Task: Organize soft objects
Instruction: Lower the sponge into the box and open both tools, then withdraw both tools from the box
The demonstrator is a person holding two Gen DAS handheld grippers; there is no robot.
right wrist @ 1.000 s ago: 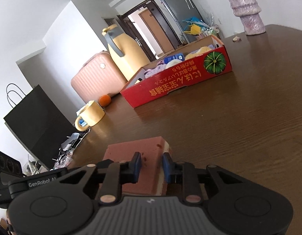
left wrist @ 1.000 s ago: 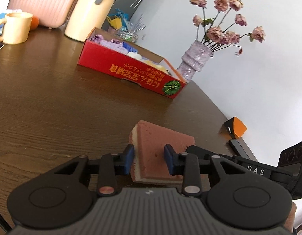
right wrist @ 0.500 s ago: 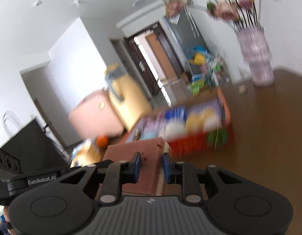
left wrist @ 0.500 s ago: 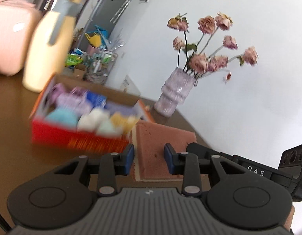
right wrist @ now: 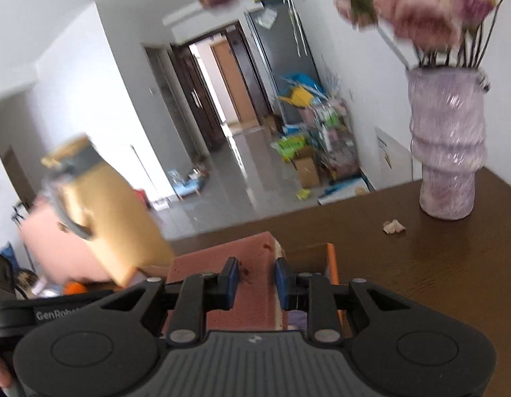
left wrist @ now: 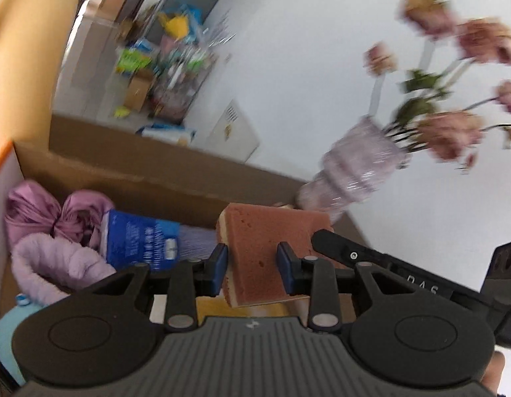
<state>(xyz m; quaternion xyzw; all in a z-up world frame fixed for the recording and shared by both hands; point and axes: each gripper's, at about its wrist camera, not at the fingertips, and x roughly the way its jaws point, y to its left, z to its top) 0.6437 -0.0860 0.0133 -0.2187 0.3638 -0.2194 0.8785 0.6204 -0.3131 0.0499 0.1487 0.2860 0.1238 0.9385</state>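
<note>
Both grippers share one load here: the reddish-brown sponge [left wrist: 272, 241], a block with a pale layer along one side, hangs between them above the cardboard box [left wrist: 129, 172]. The left gripper [left wrist: 252, 264] has its jaws clenched on the sponge's near end, blue pads pressing both sides, the block jutting forward past the fingertips and tilted. In the left wrist view the right gripper's black body pokes in from the right, touching the sponge's far corner.

From the right wrist view, the right gripper [right wrist: 254, 283] grips the same sponge [right wrist: 252, 264] too, jaws closed on a narrower stretch of it, the pale layer running along the right pad (a few dark specks mark the top face by the left pad). The left gripper's body shows at the lower left edge.

Under the sponge, the box holds soft things: a purple cloth bundle [left wrist: 57, 211], a fluffy lilac piece [left wrist: 53, 264], a blue packet [left wrist: 143, 244] and something pale blue [left wrist: 7, 334] at the lower left corner. The box's orange edge [right wrist: 331, 264] peeks out just right of the right gripper's pad. On the dark wooden surface [right wrist: 421, 264] beyond stands a lilac vase [right wrist: 447, 152] of pink flowers [right wrist: 417, 16], with a small crumpled scrap [right wrist: 394, 226] near its base. A yellow jug [right wrist: 100, 211] blurs at the left.
</note>
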